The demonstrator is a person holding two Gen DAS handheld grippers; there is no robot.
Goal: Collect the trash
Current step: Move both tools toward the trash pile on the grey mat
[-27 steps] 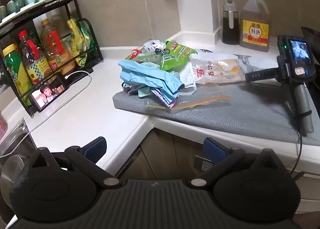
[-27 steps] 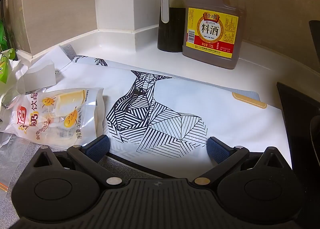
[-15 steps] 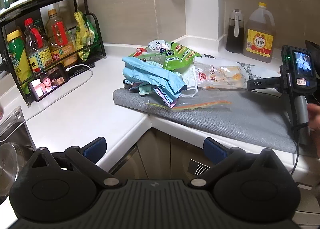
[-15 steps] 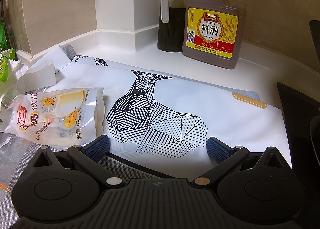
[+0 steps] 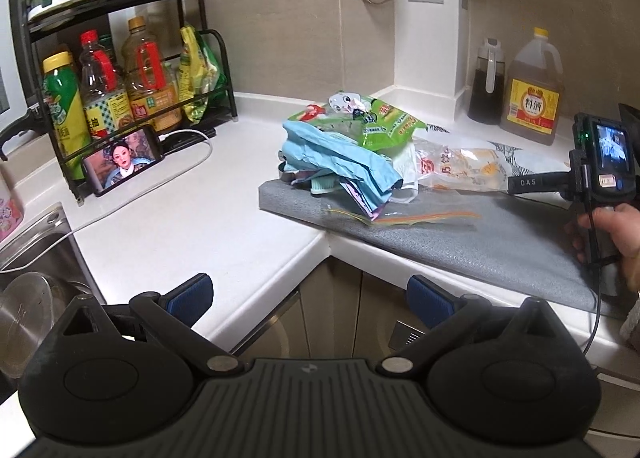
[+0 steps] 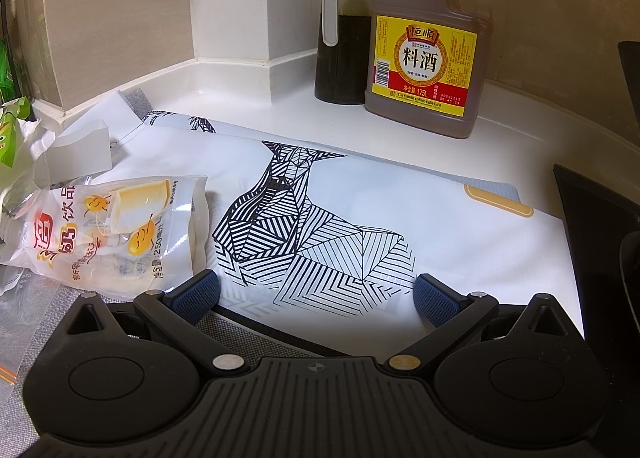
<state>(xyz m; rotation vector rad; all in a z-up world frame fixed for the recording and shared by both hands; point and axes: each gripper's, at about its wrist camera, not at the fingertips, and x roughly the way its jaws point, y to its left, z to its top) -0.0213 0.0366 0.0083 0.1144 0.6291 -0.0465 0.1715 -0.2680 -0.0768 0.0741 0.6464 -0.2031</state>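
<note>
Pulled back and lifted since the earlier frames, the left wrist view now takes in more wall and more of the corner cabinet below the counter edge, and the person's hand [image 5: 612,234] has come into sight at the right rim, wrapped on the other tool's handle; the right wrist view has not shifted at all. Left view: left gripper [image 5: 308,296] hangs off the counter edge, well short of the grey mat [image 5: 500,242], jaws spread wide with nothing between the blue pads. Trash pile [image 5: 344,145] sits on the mat's far left corner: green snack wrappers on top, a crumpled blue bag under them, a clear striped bag flat on the mat in front. Bottle rack [image 5: 120,85] and propped phone [image 5: 122,161] stand well left of the mat, not part of the job. Right view: right gripper [image 6: 316,296] hovers low over the mat's near edge, jaws likewise fully apart and empty. White bag with the black line drawing [image 6: 320,225] lies flat on the mat straight ahead; the milk-drink pouch [image 6: 116,230] lies just left of it, overlapping its edge. Cooking-wine jug [image 6: 428,41] and dark oil bottle [image 6: 344,37] stand behind the mat. Judgement: the white bag looks like the collecting bag, so pinch its near edge first to open it, then carry the pile over from the mat's left corner. Thin film is slippery; pinch a fold, not a flat face.
</note>
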